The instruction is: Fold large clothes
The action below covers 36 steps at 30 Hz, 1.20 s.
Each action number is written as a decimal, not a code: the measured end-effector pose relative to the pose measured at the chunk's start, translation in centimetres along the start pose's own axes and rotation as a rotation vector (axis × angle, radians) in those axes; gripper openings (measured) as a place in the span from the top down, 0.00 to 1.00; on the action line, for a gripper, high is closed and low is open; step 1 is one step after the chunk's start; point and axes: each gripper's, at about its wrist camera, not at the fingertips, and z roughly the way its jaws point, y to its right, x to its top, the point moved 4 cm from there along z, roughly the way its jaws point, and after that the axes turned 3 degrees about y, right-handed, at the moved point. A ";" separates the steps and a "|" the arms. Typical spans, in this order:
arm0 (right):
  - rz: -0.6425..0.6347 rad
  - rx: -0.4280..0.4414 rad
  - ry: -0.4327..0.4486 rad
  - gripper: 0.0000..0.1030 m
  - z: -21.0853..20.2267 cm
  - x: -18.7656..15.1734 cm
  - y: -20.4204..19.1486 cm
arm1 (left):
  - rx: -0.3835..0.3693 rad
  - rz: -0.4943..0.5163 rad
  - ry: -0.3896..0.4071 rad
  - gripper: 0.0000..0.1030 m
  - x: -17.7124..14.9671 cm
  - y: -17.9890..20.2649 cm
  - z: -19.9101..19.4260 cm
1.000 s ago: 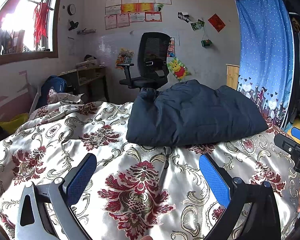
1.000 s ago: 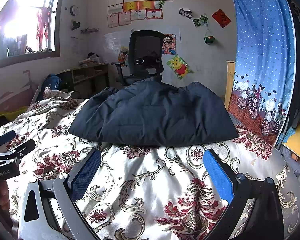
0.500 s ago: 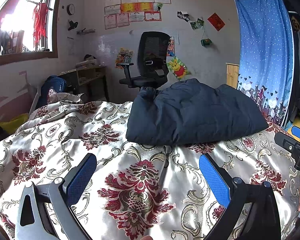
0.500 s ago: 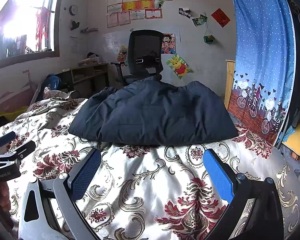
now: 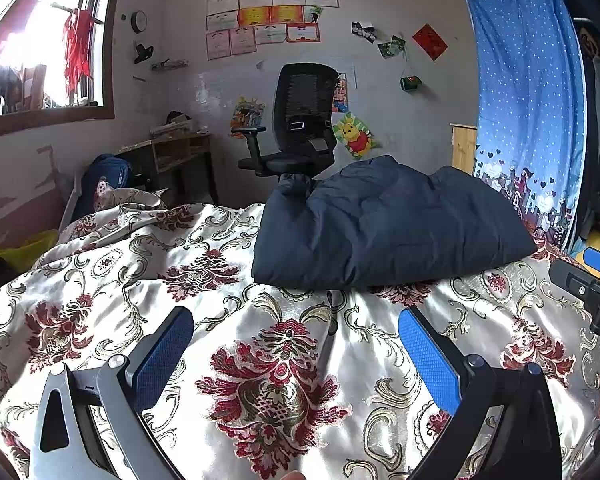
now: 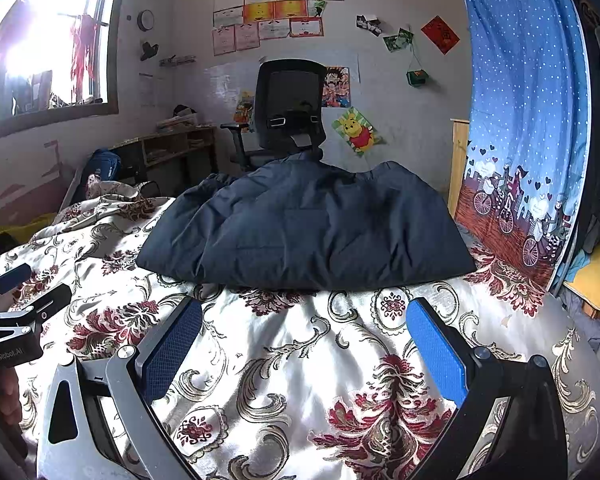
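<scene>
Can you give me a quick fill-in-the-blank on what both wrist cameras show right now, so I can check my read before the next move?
1. The dark navy garment lies in a folded bundle on the floral ____.
2. The left gripper and the right gripper both have jaws that are ____.
3. Behind the garment stands a black office ____.
4. Neither gripper is ____ the garment.

Missing words: bedspread; open; chair; touching
</scene>
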 end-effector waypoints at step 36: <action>0.011 -0.008 -0.003 0.03 -0.2 -0.3 -0.6 | -0.002 0.007 -0.003 0.00 -0.3 -0.3 0.0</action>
